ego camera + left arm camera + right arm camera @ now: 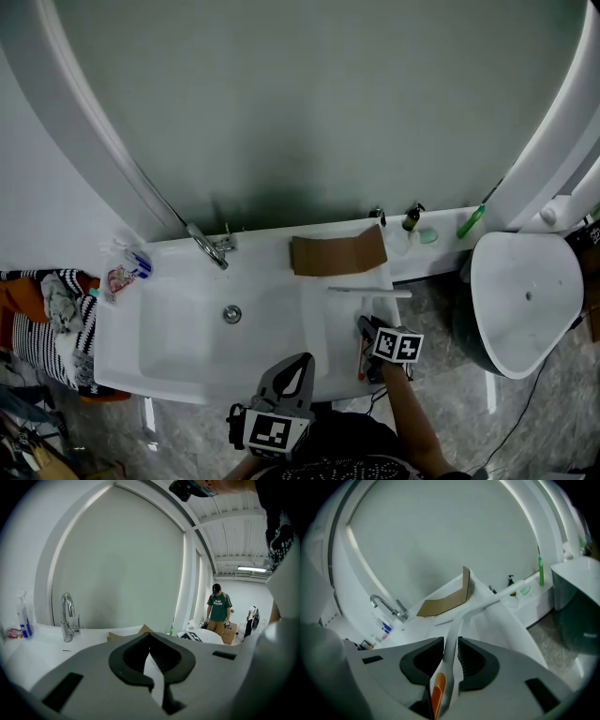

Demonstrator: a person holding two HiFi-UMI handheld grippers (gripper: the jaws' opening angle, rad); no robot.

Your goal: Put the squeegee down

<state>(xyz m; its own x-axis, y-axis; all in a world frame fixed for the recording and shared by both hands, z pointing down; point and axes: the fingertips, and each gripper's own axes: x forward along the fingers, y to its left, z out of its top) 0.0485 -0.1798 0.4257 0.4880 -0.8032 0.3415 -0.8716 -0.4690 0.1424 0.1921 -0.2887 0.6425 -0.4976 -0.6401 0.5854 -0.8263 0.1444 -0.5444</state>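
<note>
The squeegee (368, 292) has a white handle with an orange inlay and a long thin blade. Its blade lies across the right side of the white sink (169, 361), just in front of a cardboard piece (337, 251); I cannot tell whether it touches. My right gripper (368, 339) is shut on the handle, which in the right gripper view runs up between the jaws of the right gripper (451, 644) as the squeegee (461, 613). My left gripper (296, 364) hangs over the sink's front edge, shut and empty; the left gripper (151, 652) faces the mirror wall.
A chrome faucet (208, 246) and drain (232, 314) sit in the basin. A small dark bottle (411, 217), green soap dish (428, 236) and green tube (471, 222) line the back ledge. A white bowl (525, 300) stands at the right, clothes (47, 314) at the left. A person (218, 613) stands far off.
</note>
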